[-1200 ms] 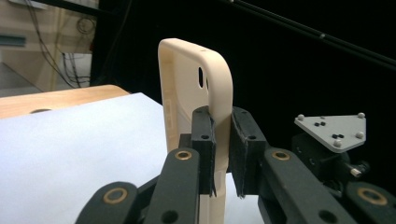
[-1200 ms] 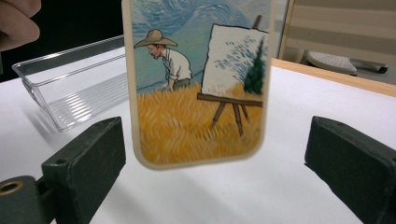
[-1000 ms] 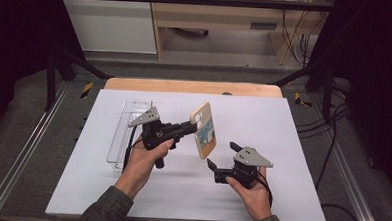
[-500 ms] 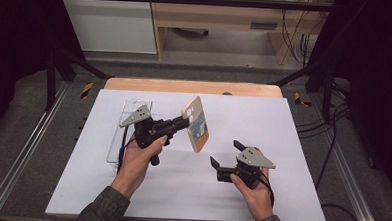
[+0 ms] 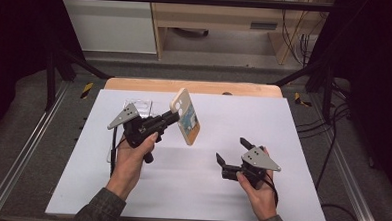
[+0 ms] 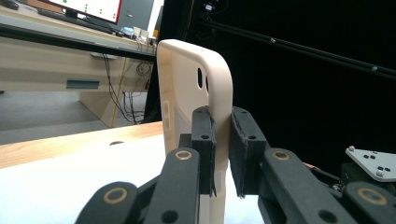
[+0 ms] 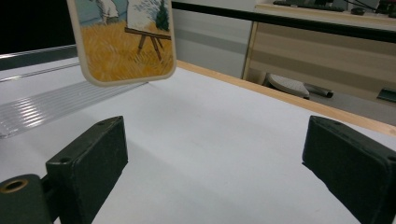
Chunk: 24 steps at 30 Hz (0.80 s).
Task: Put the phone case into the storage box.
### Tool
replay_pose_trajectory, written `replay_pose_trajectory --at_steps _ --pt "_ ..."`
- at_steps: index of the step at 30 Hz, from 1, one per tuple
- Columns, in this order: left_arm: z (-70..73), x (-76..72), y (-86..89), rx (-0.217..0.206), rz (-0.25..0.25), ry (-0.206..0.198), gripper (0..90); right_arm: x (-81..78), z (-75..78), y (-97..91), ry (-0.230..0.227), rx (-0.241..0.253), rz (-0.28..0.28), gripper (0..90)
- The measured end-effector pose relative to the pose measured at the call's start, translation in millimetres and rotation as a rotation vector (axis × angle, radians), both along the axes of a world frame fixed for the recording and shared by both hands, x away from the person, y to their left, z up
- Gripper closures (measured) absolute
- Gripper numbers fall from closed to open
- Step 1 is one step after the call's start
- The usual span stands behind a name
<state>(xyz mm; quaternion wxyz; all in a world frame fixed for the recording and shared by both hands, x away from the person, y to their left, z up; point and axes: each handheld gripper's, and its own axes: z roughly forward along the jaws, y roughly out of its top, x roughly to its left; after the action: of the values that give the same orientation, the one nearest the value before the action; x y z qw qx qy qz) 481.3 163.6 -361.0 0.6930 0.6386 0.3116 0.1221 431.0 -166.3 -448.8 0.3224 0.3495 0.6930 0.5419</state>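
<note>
A beige phone case (image 5: pixel 186 115) with a painted picture on its back hangs in the air above the white table (image 5: pixel 292 145), held upright and tilted. My left gripper (image 5: pixel 175 118) is shut on its edge; the left gripper view shows both pads clamping the case's rim (image 6: pixel 187 93) near the camera cut-outs, left gripper (image 6: pixel 222 128). My right gripper (image 5: pixel 231 149) rests low at the front right of the table, open, with nothing between its jaws. In the right gripper view (image 7: pixel 212 149), the case's picture side (image 7: pixel 126 42) hangs ahead at the upper left.
A clear ribbed plastic tray (image 5: pixel 141 107) lies on the table behind the left hand, with its ribbed surface (image 7: pixel 46 112) to the left in the right gripper view. A wooden strip (image 5: pixel 195 87) runs along the table's far edge. A wooden desk (image 5: pixel 213 21) stands beyond.
My left gripper has carried the phone case up and to the left, away from the right gripper. The right gripper has drifted slightly to the right and stays open.
</note>
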Motion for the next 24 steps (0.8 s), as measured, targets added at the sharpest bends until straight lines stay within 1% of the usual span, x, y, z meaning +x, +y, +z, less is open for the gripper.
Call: replay_pose_trajectory --at_steps 6,8,9,11,15,18,19,20,21,24 --pt "4.3 -1.7 12.1 -0.013 0.027 -0.009 80.3 -0.2 0.3 -6.9 -0.003 0.002 -0.017 7.8" --pt "5.0 -2.0 14.0 -0.015 0.032 -0.011 80.3 -0.5 0.2 -9.1 -0.01 0.0 -0.029 8.2" --pt "6.5 -2.8 17.7 -0.018 0.04 -0.016 80.3 -0.6 0.2 -10.1 -0.014 0.001 -0.032 7.9" --pt "7.7 -3.5 21.5 -0.024 0.048 -0.018 80.3 -0.7 -0.2 -12.1 -0.018 0.008 -0.029 6.3" --pt "9.4 -4.6 27.4 -0.032 0.063 -0.021 80.3 -1.4 -1.6 -14.8 -0.009 0.006 -0.023 5.0" --pt "12.1 -6.1 35.9 -0.041 0.084 -0.026 80.3 -3.4 -2.0 -18.2 -0.019 -0.001 -0.03 4.4" --pt "12.1 -6.1 35.9 -0.041 0.084 -0.026 80.3 -3.4 -2.0 -18.2 -0.019 -0.001 -0.03 4.4" --pt "13.4 -6.7 40.5 -0.044 0.097 -0.028 80.3 -4.6 -1.6 -20.1 -0.023 -0.008 -0.033 4.4" --pt "13.4 -6.7 40.5 -0.044 0.097 -0.028 80.3 -5.4 -1.5 -21.3 -0.027 -0.011 -0.039 4.4" --pt "15.2 -7.4 48.9 -0.049 0.117 -0.029 80.3 -7.3 -1.9 -26.0 -0.025 -0.005 -0.041 4.0"
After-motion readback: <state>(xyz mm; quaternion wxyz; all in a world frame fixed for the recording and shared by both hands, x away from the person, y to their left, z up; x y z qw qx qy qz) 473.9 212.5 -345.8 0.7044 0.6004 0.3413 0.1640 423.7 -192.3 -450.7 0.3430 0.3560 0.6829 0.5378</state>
